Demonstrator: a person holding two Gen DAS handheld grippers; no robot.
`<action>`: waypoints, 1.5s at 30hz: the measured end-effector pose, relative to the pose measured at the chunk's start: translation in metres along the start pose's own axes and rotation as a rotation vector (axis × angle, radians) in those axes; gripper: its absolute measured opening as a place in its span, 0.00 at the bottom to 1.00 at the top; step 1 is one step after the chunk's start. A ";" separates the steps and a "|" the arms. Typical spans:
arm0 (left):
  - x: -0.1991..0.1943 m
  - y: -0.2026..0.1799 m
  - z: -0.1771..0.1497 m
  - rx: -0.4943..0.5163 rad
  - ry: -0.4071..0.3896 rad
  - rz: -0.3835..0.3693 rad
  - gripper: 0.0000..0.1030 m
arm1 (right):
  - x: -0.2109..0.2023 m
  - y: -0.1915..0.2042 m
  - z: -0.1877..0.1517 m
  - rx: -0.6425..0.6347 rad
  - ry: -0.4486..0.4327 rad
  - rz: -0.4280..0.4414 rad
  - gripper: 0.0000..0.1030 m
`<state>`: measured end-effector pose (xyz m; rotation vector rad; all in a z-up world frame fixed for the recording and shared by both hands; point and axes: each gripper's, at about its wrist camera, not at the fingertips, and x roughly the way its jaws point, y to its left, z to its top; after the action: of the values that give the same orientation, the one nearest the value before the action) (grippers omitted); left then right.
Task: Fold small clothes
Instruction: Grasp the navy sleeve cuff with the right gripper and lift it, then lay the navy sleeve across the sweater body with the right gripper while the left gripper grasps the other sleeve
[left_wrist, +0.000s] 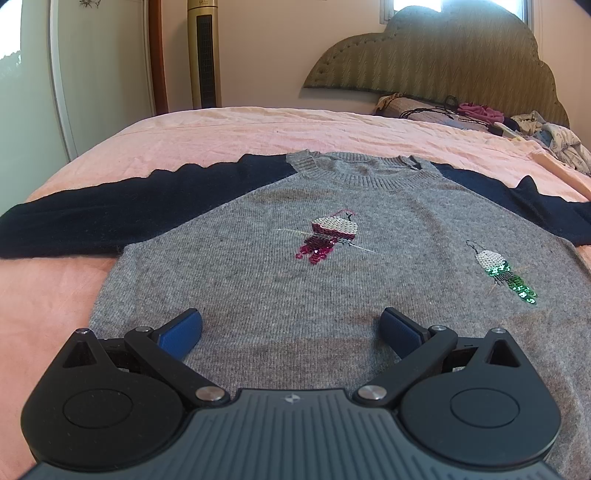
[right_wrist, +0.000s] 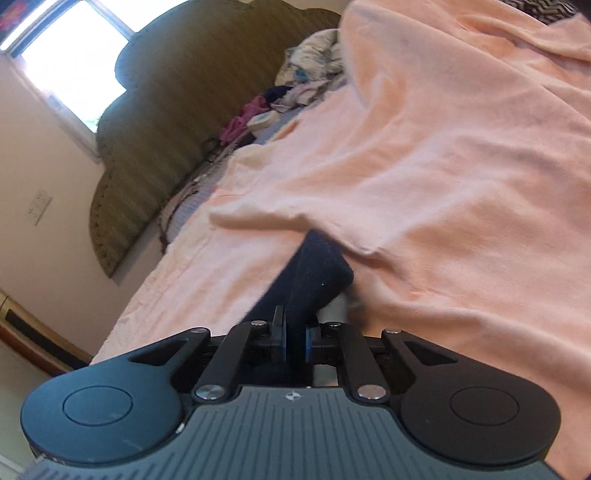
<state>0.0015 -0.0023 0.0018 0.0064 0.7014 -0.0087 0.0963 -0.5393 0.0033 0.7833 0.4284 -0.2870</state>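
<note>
A small grey knit sweater (left_wrist: 295, 288) with navy sleeves and two sequin patches lies flat, face up, on the pink bedsheet (left_wrist: 229, 129). Its left sleeve (left_wrist: 110, 210) stretches out to the left. My left gripper (left_wrist: 291, 326) is open and empty, hovering just above the sweater's lower body. In the right wrist view my right gripper (right_wrist: 295, 332) is shut on the navy sleeve end (right_wrist: 314, 273), held over the pink sheet (right_wrist: 443, 184). That view is tilted and a little blurred.
A pile of loose clothes and cords (left_wrist: 517, 122) lies at the head of the bed by the olive headboard (left_wrist: 443, 62). A tall tower fan (left_wrist: 205, 55) stands beyond the bed's far left side. The bed's left edge (left_wrist: 55, 173) drops away.
</note>
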 end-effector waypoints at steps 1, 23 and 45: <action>0.000 0.000 0.000 0.000 0.000 0.000 1.00 | -0.007 0.019 -0.005 -0.039 0.004 0.045 0.15; -0.004 0.031 0.029 -0.344 0.044 -0.351 1.00 | -0.069 0.150 -0.204 -0.319 0.369 0.456 0.59; 0.037 -0.020 0.108 -0.321 0.041 -0.318 0.07 | -0.059 0.129 -0.214 -0.268 0.334 0.503 0.75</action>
<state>0.0992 -0.0234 0.0607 -0.4136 0.7325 -0.2014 0.0396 -0.2909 -0.0239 0.6501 0.5526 0.3704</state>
